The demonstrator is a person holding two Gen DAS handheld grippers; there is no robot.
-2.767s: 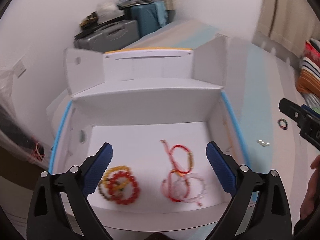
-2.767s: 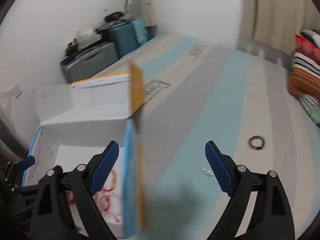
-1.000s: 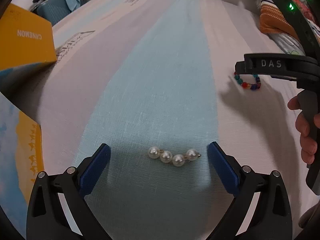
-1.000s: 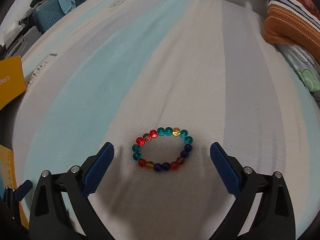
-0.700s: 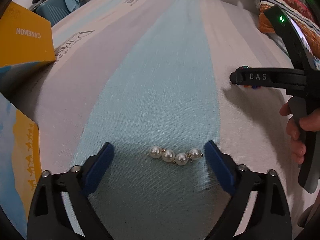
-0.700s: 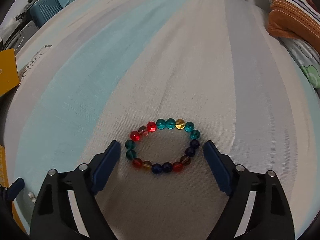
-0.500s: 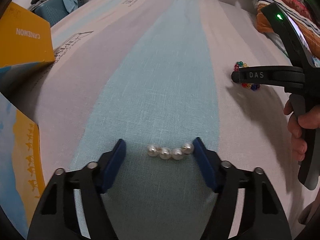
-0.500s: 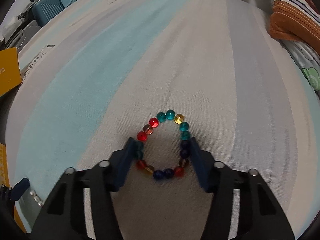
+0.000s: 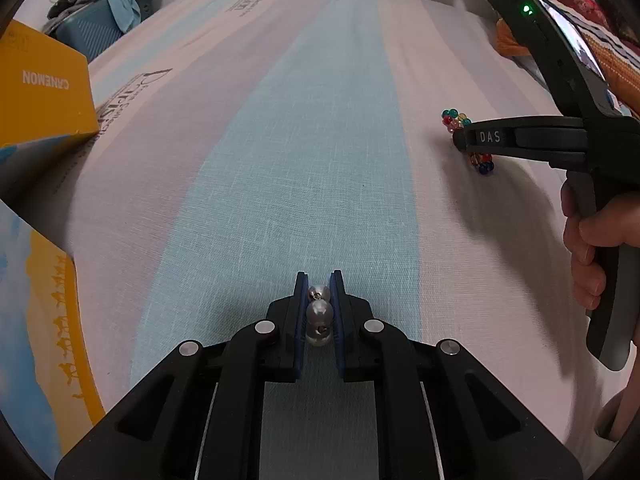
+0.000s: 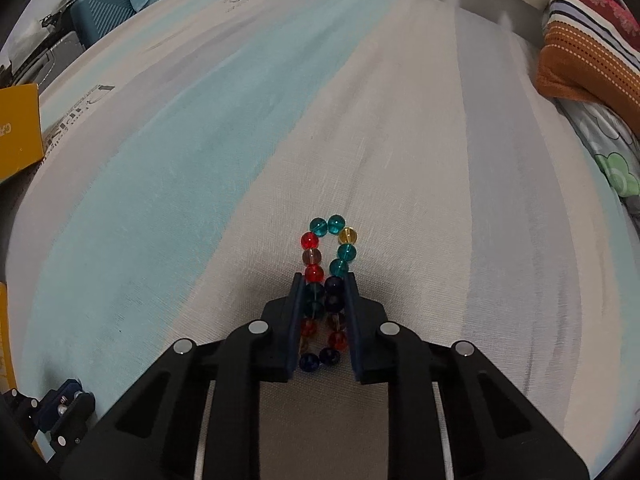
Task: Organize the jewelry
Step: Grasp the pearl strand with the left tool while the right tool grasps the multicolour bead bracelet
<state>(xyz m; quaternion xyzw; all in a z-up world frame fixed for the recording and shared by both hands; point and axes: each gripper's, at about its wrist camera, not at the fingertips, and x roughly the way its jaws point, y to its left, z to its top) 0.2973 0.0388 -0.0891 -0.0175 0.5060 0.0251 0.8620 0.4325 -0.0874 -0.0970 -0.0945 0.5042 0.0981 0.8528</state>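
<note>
Count's easy: two grippers, one pearl strand (image 9: 319,314), one multicolored bead bracelet (image 10: 328,264), one yellow-and-blue box (image 9: 44,92), one striped pillow (image 10: 588,48), one teal suitcase (image 10: 108,12).

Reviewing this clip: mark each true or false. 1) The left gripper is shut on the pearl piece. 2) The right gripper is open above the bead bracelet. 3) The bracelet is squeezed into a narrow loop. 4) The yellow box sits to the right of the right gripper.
1) True: the left gripper pinches the pearl piece.
2) False: the right gripper is shut on the bead bracelet.
3) True.
4) False: the yellow box lies at its left.
</note>
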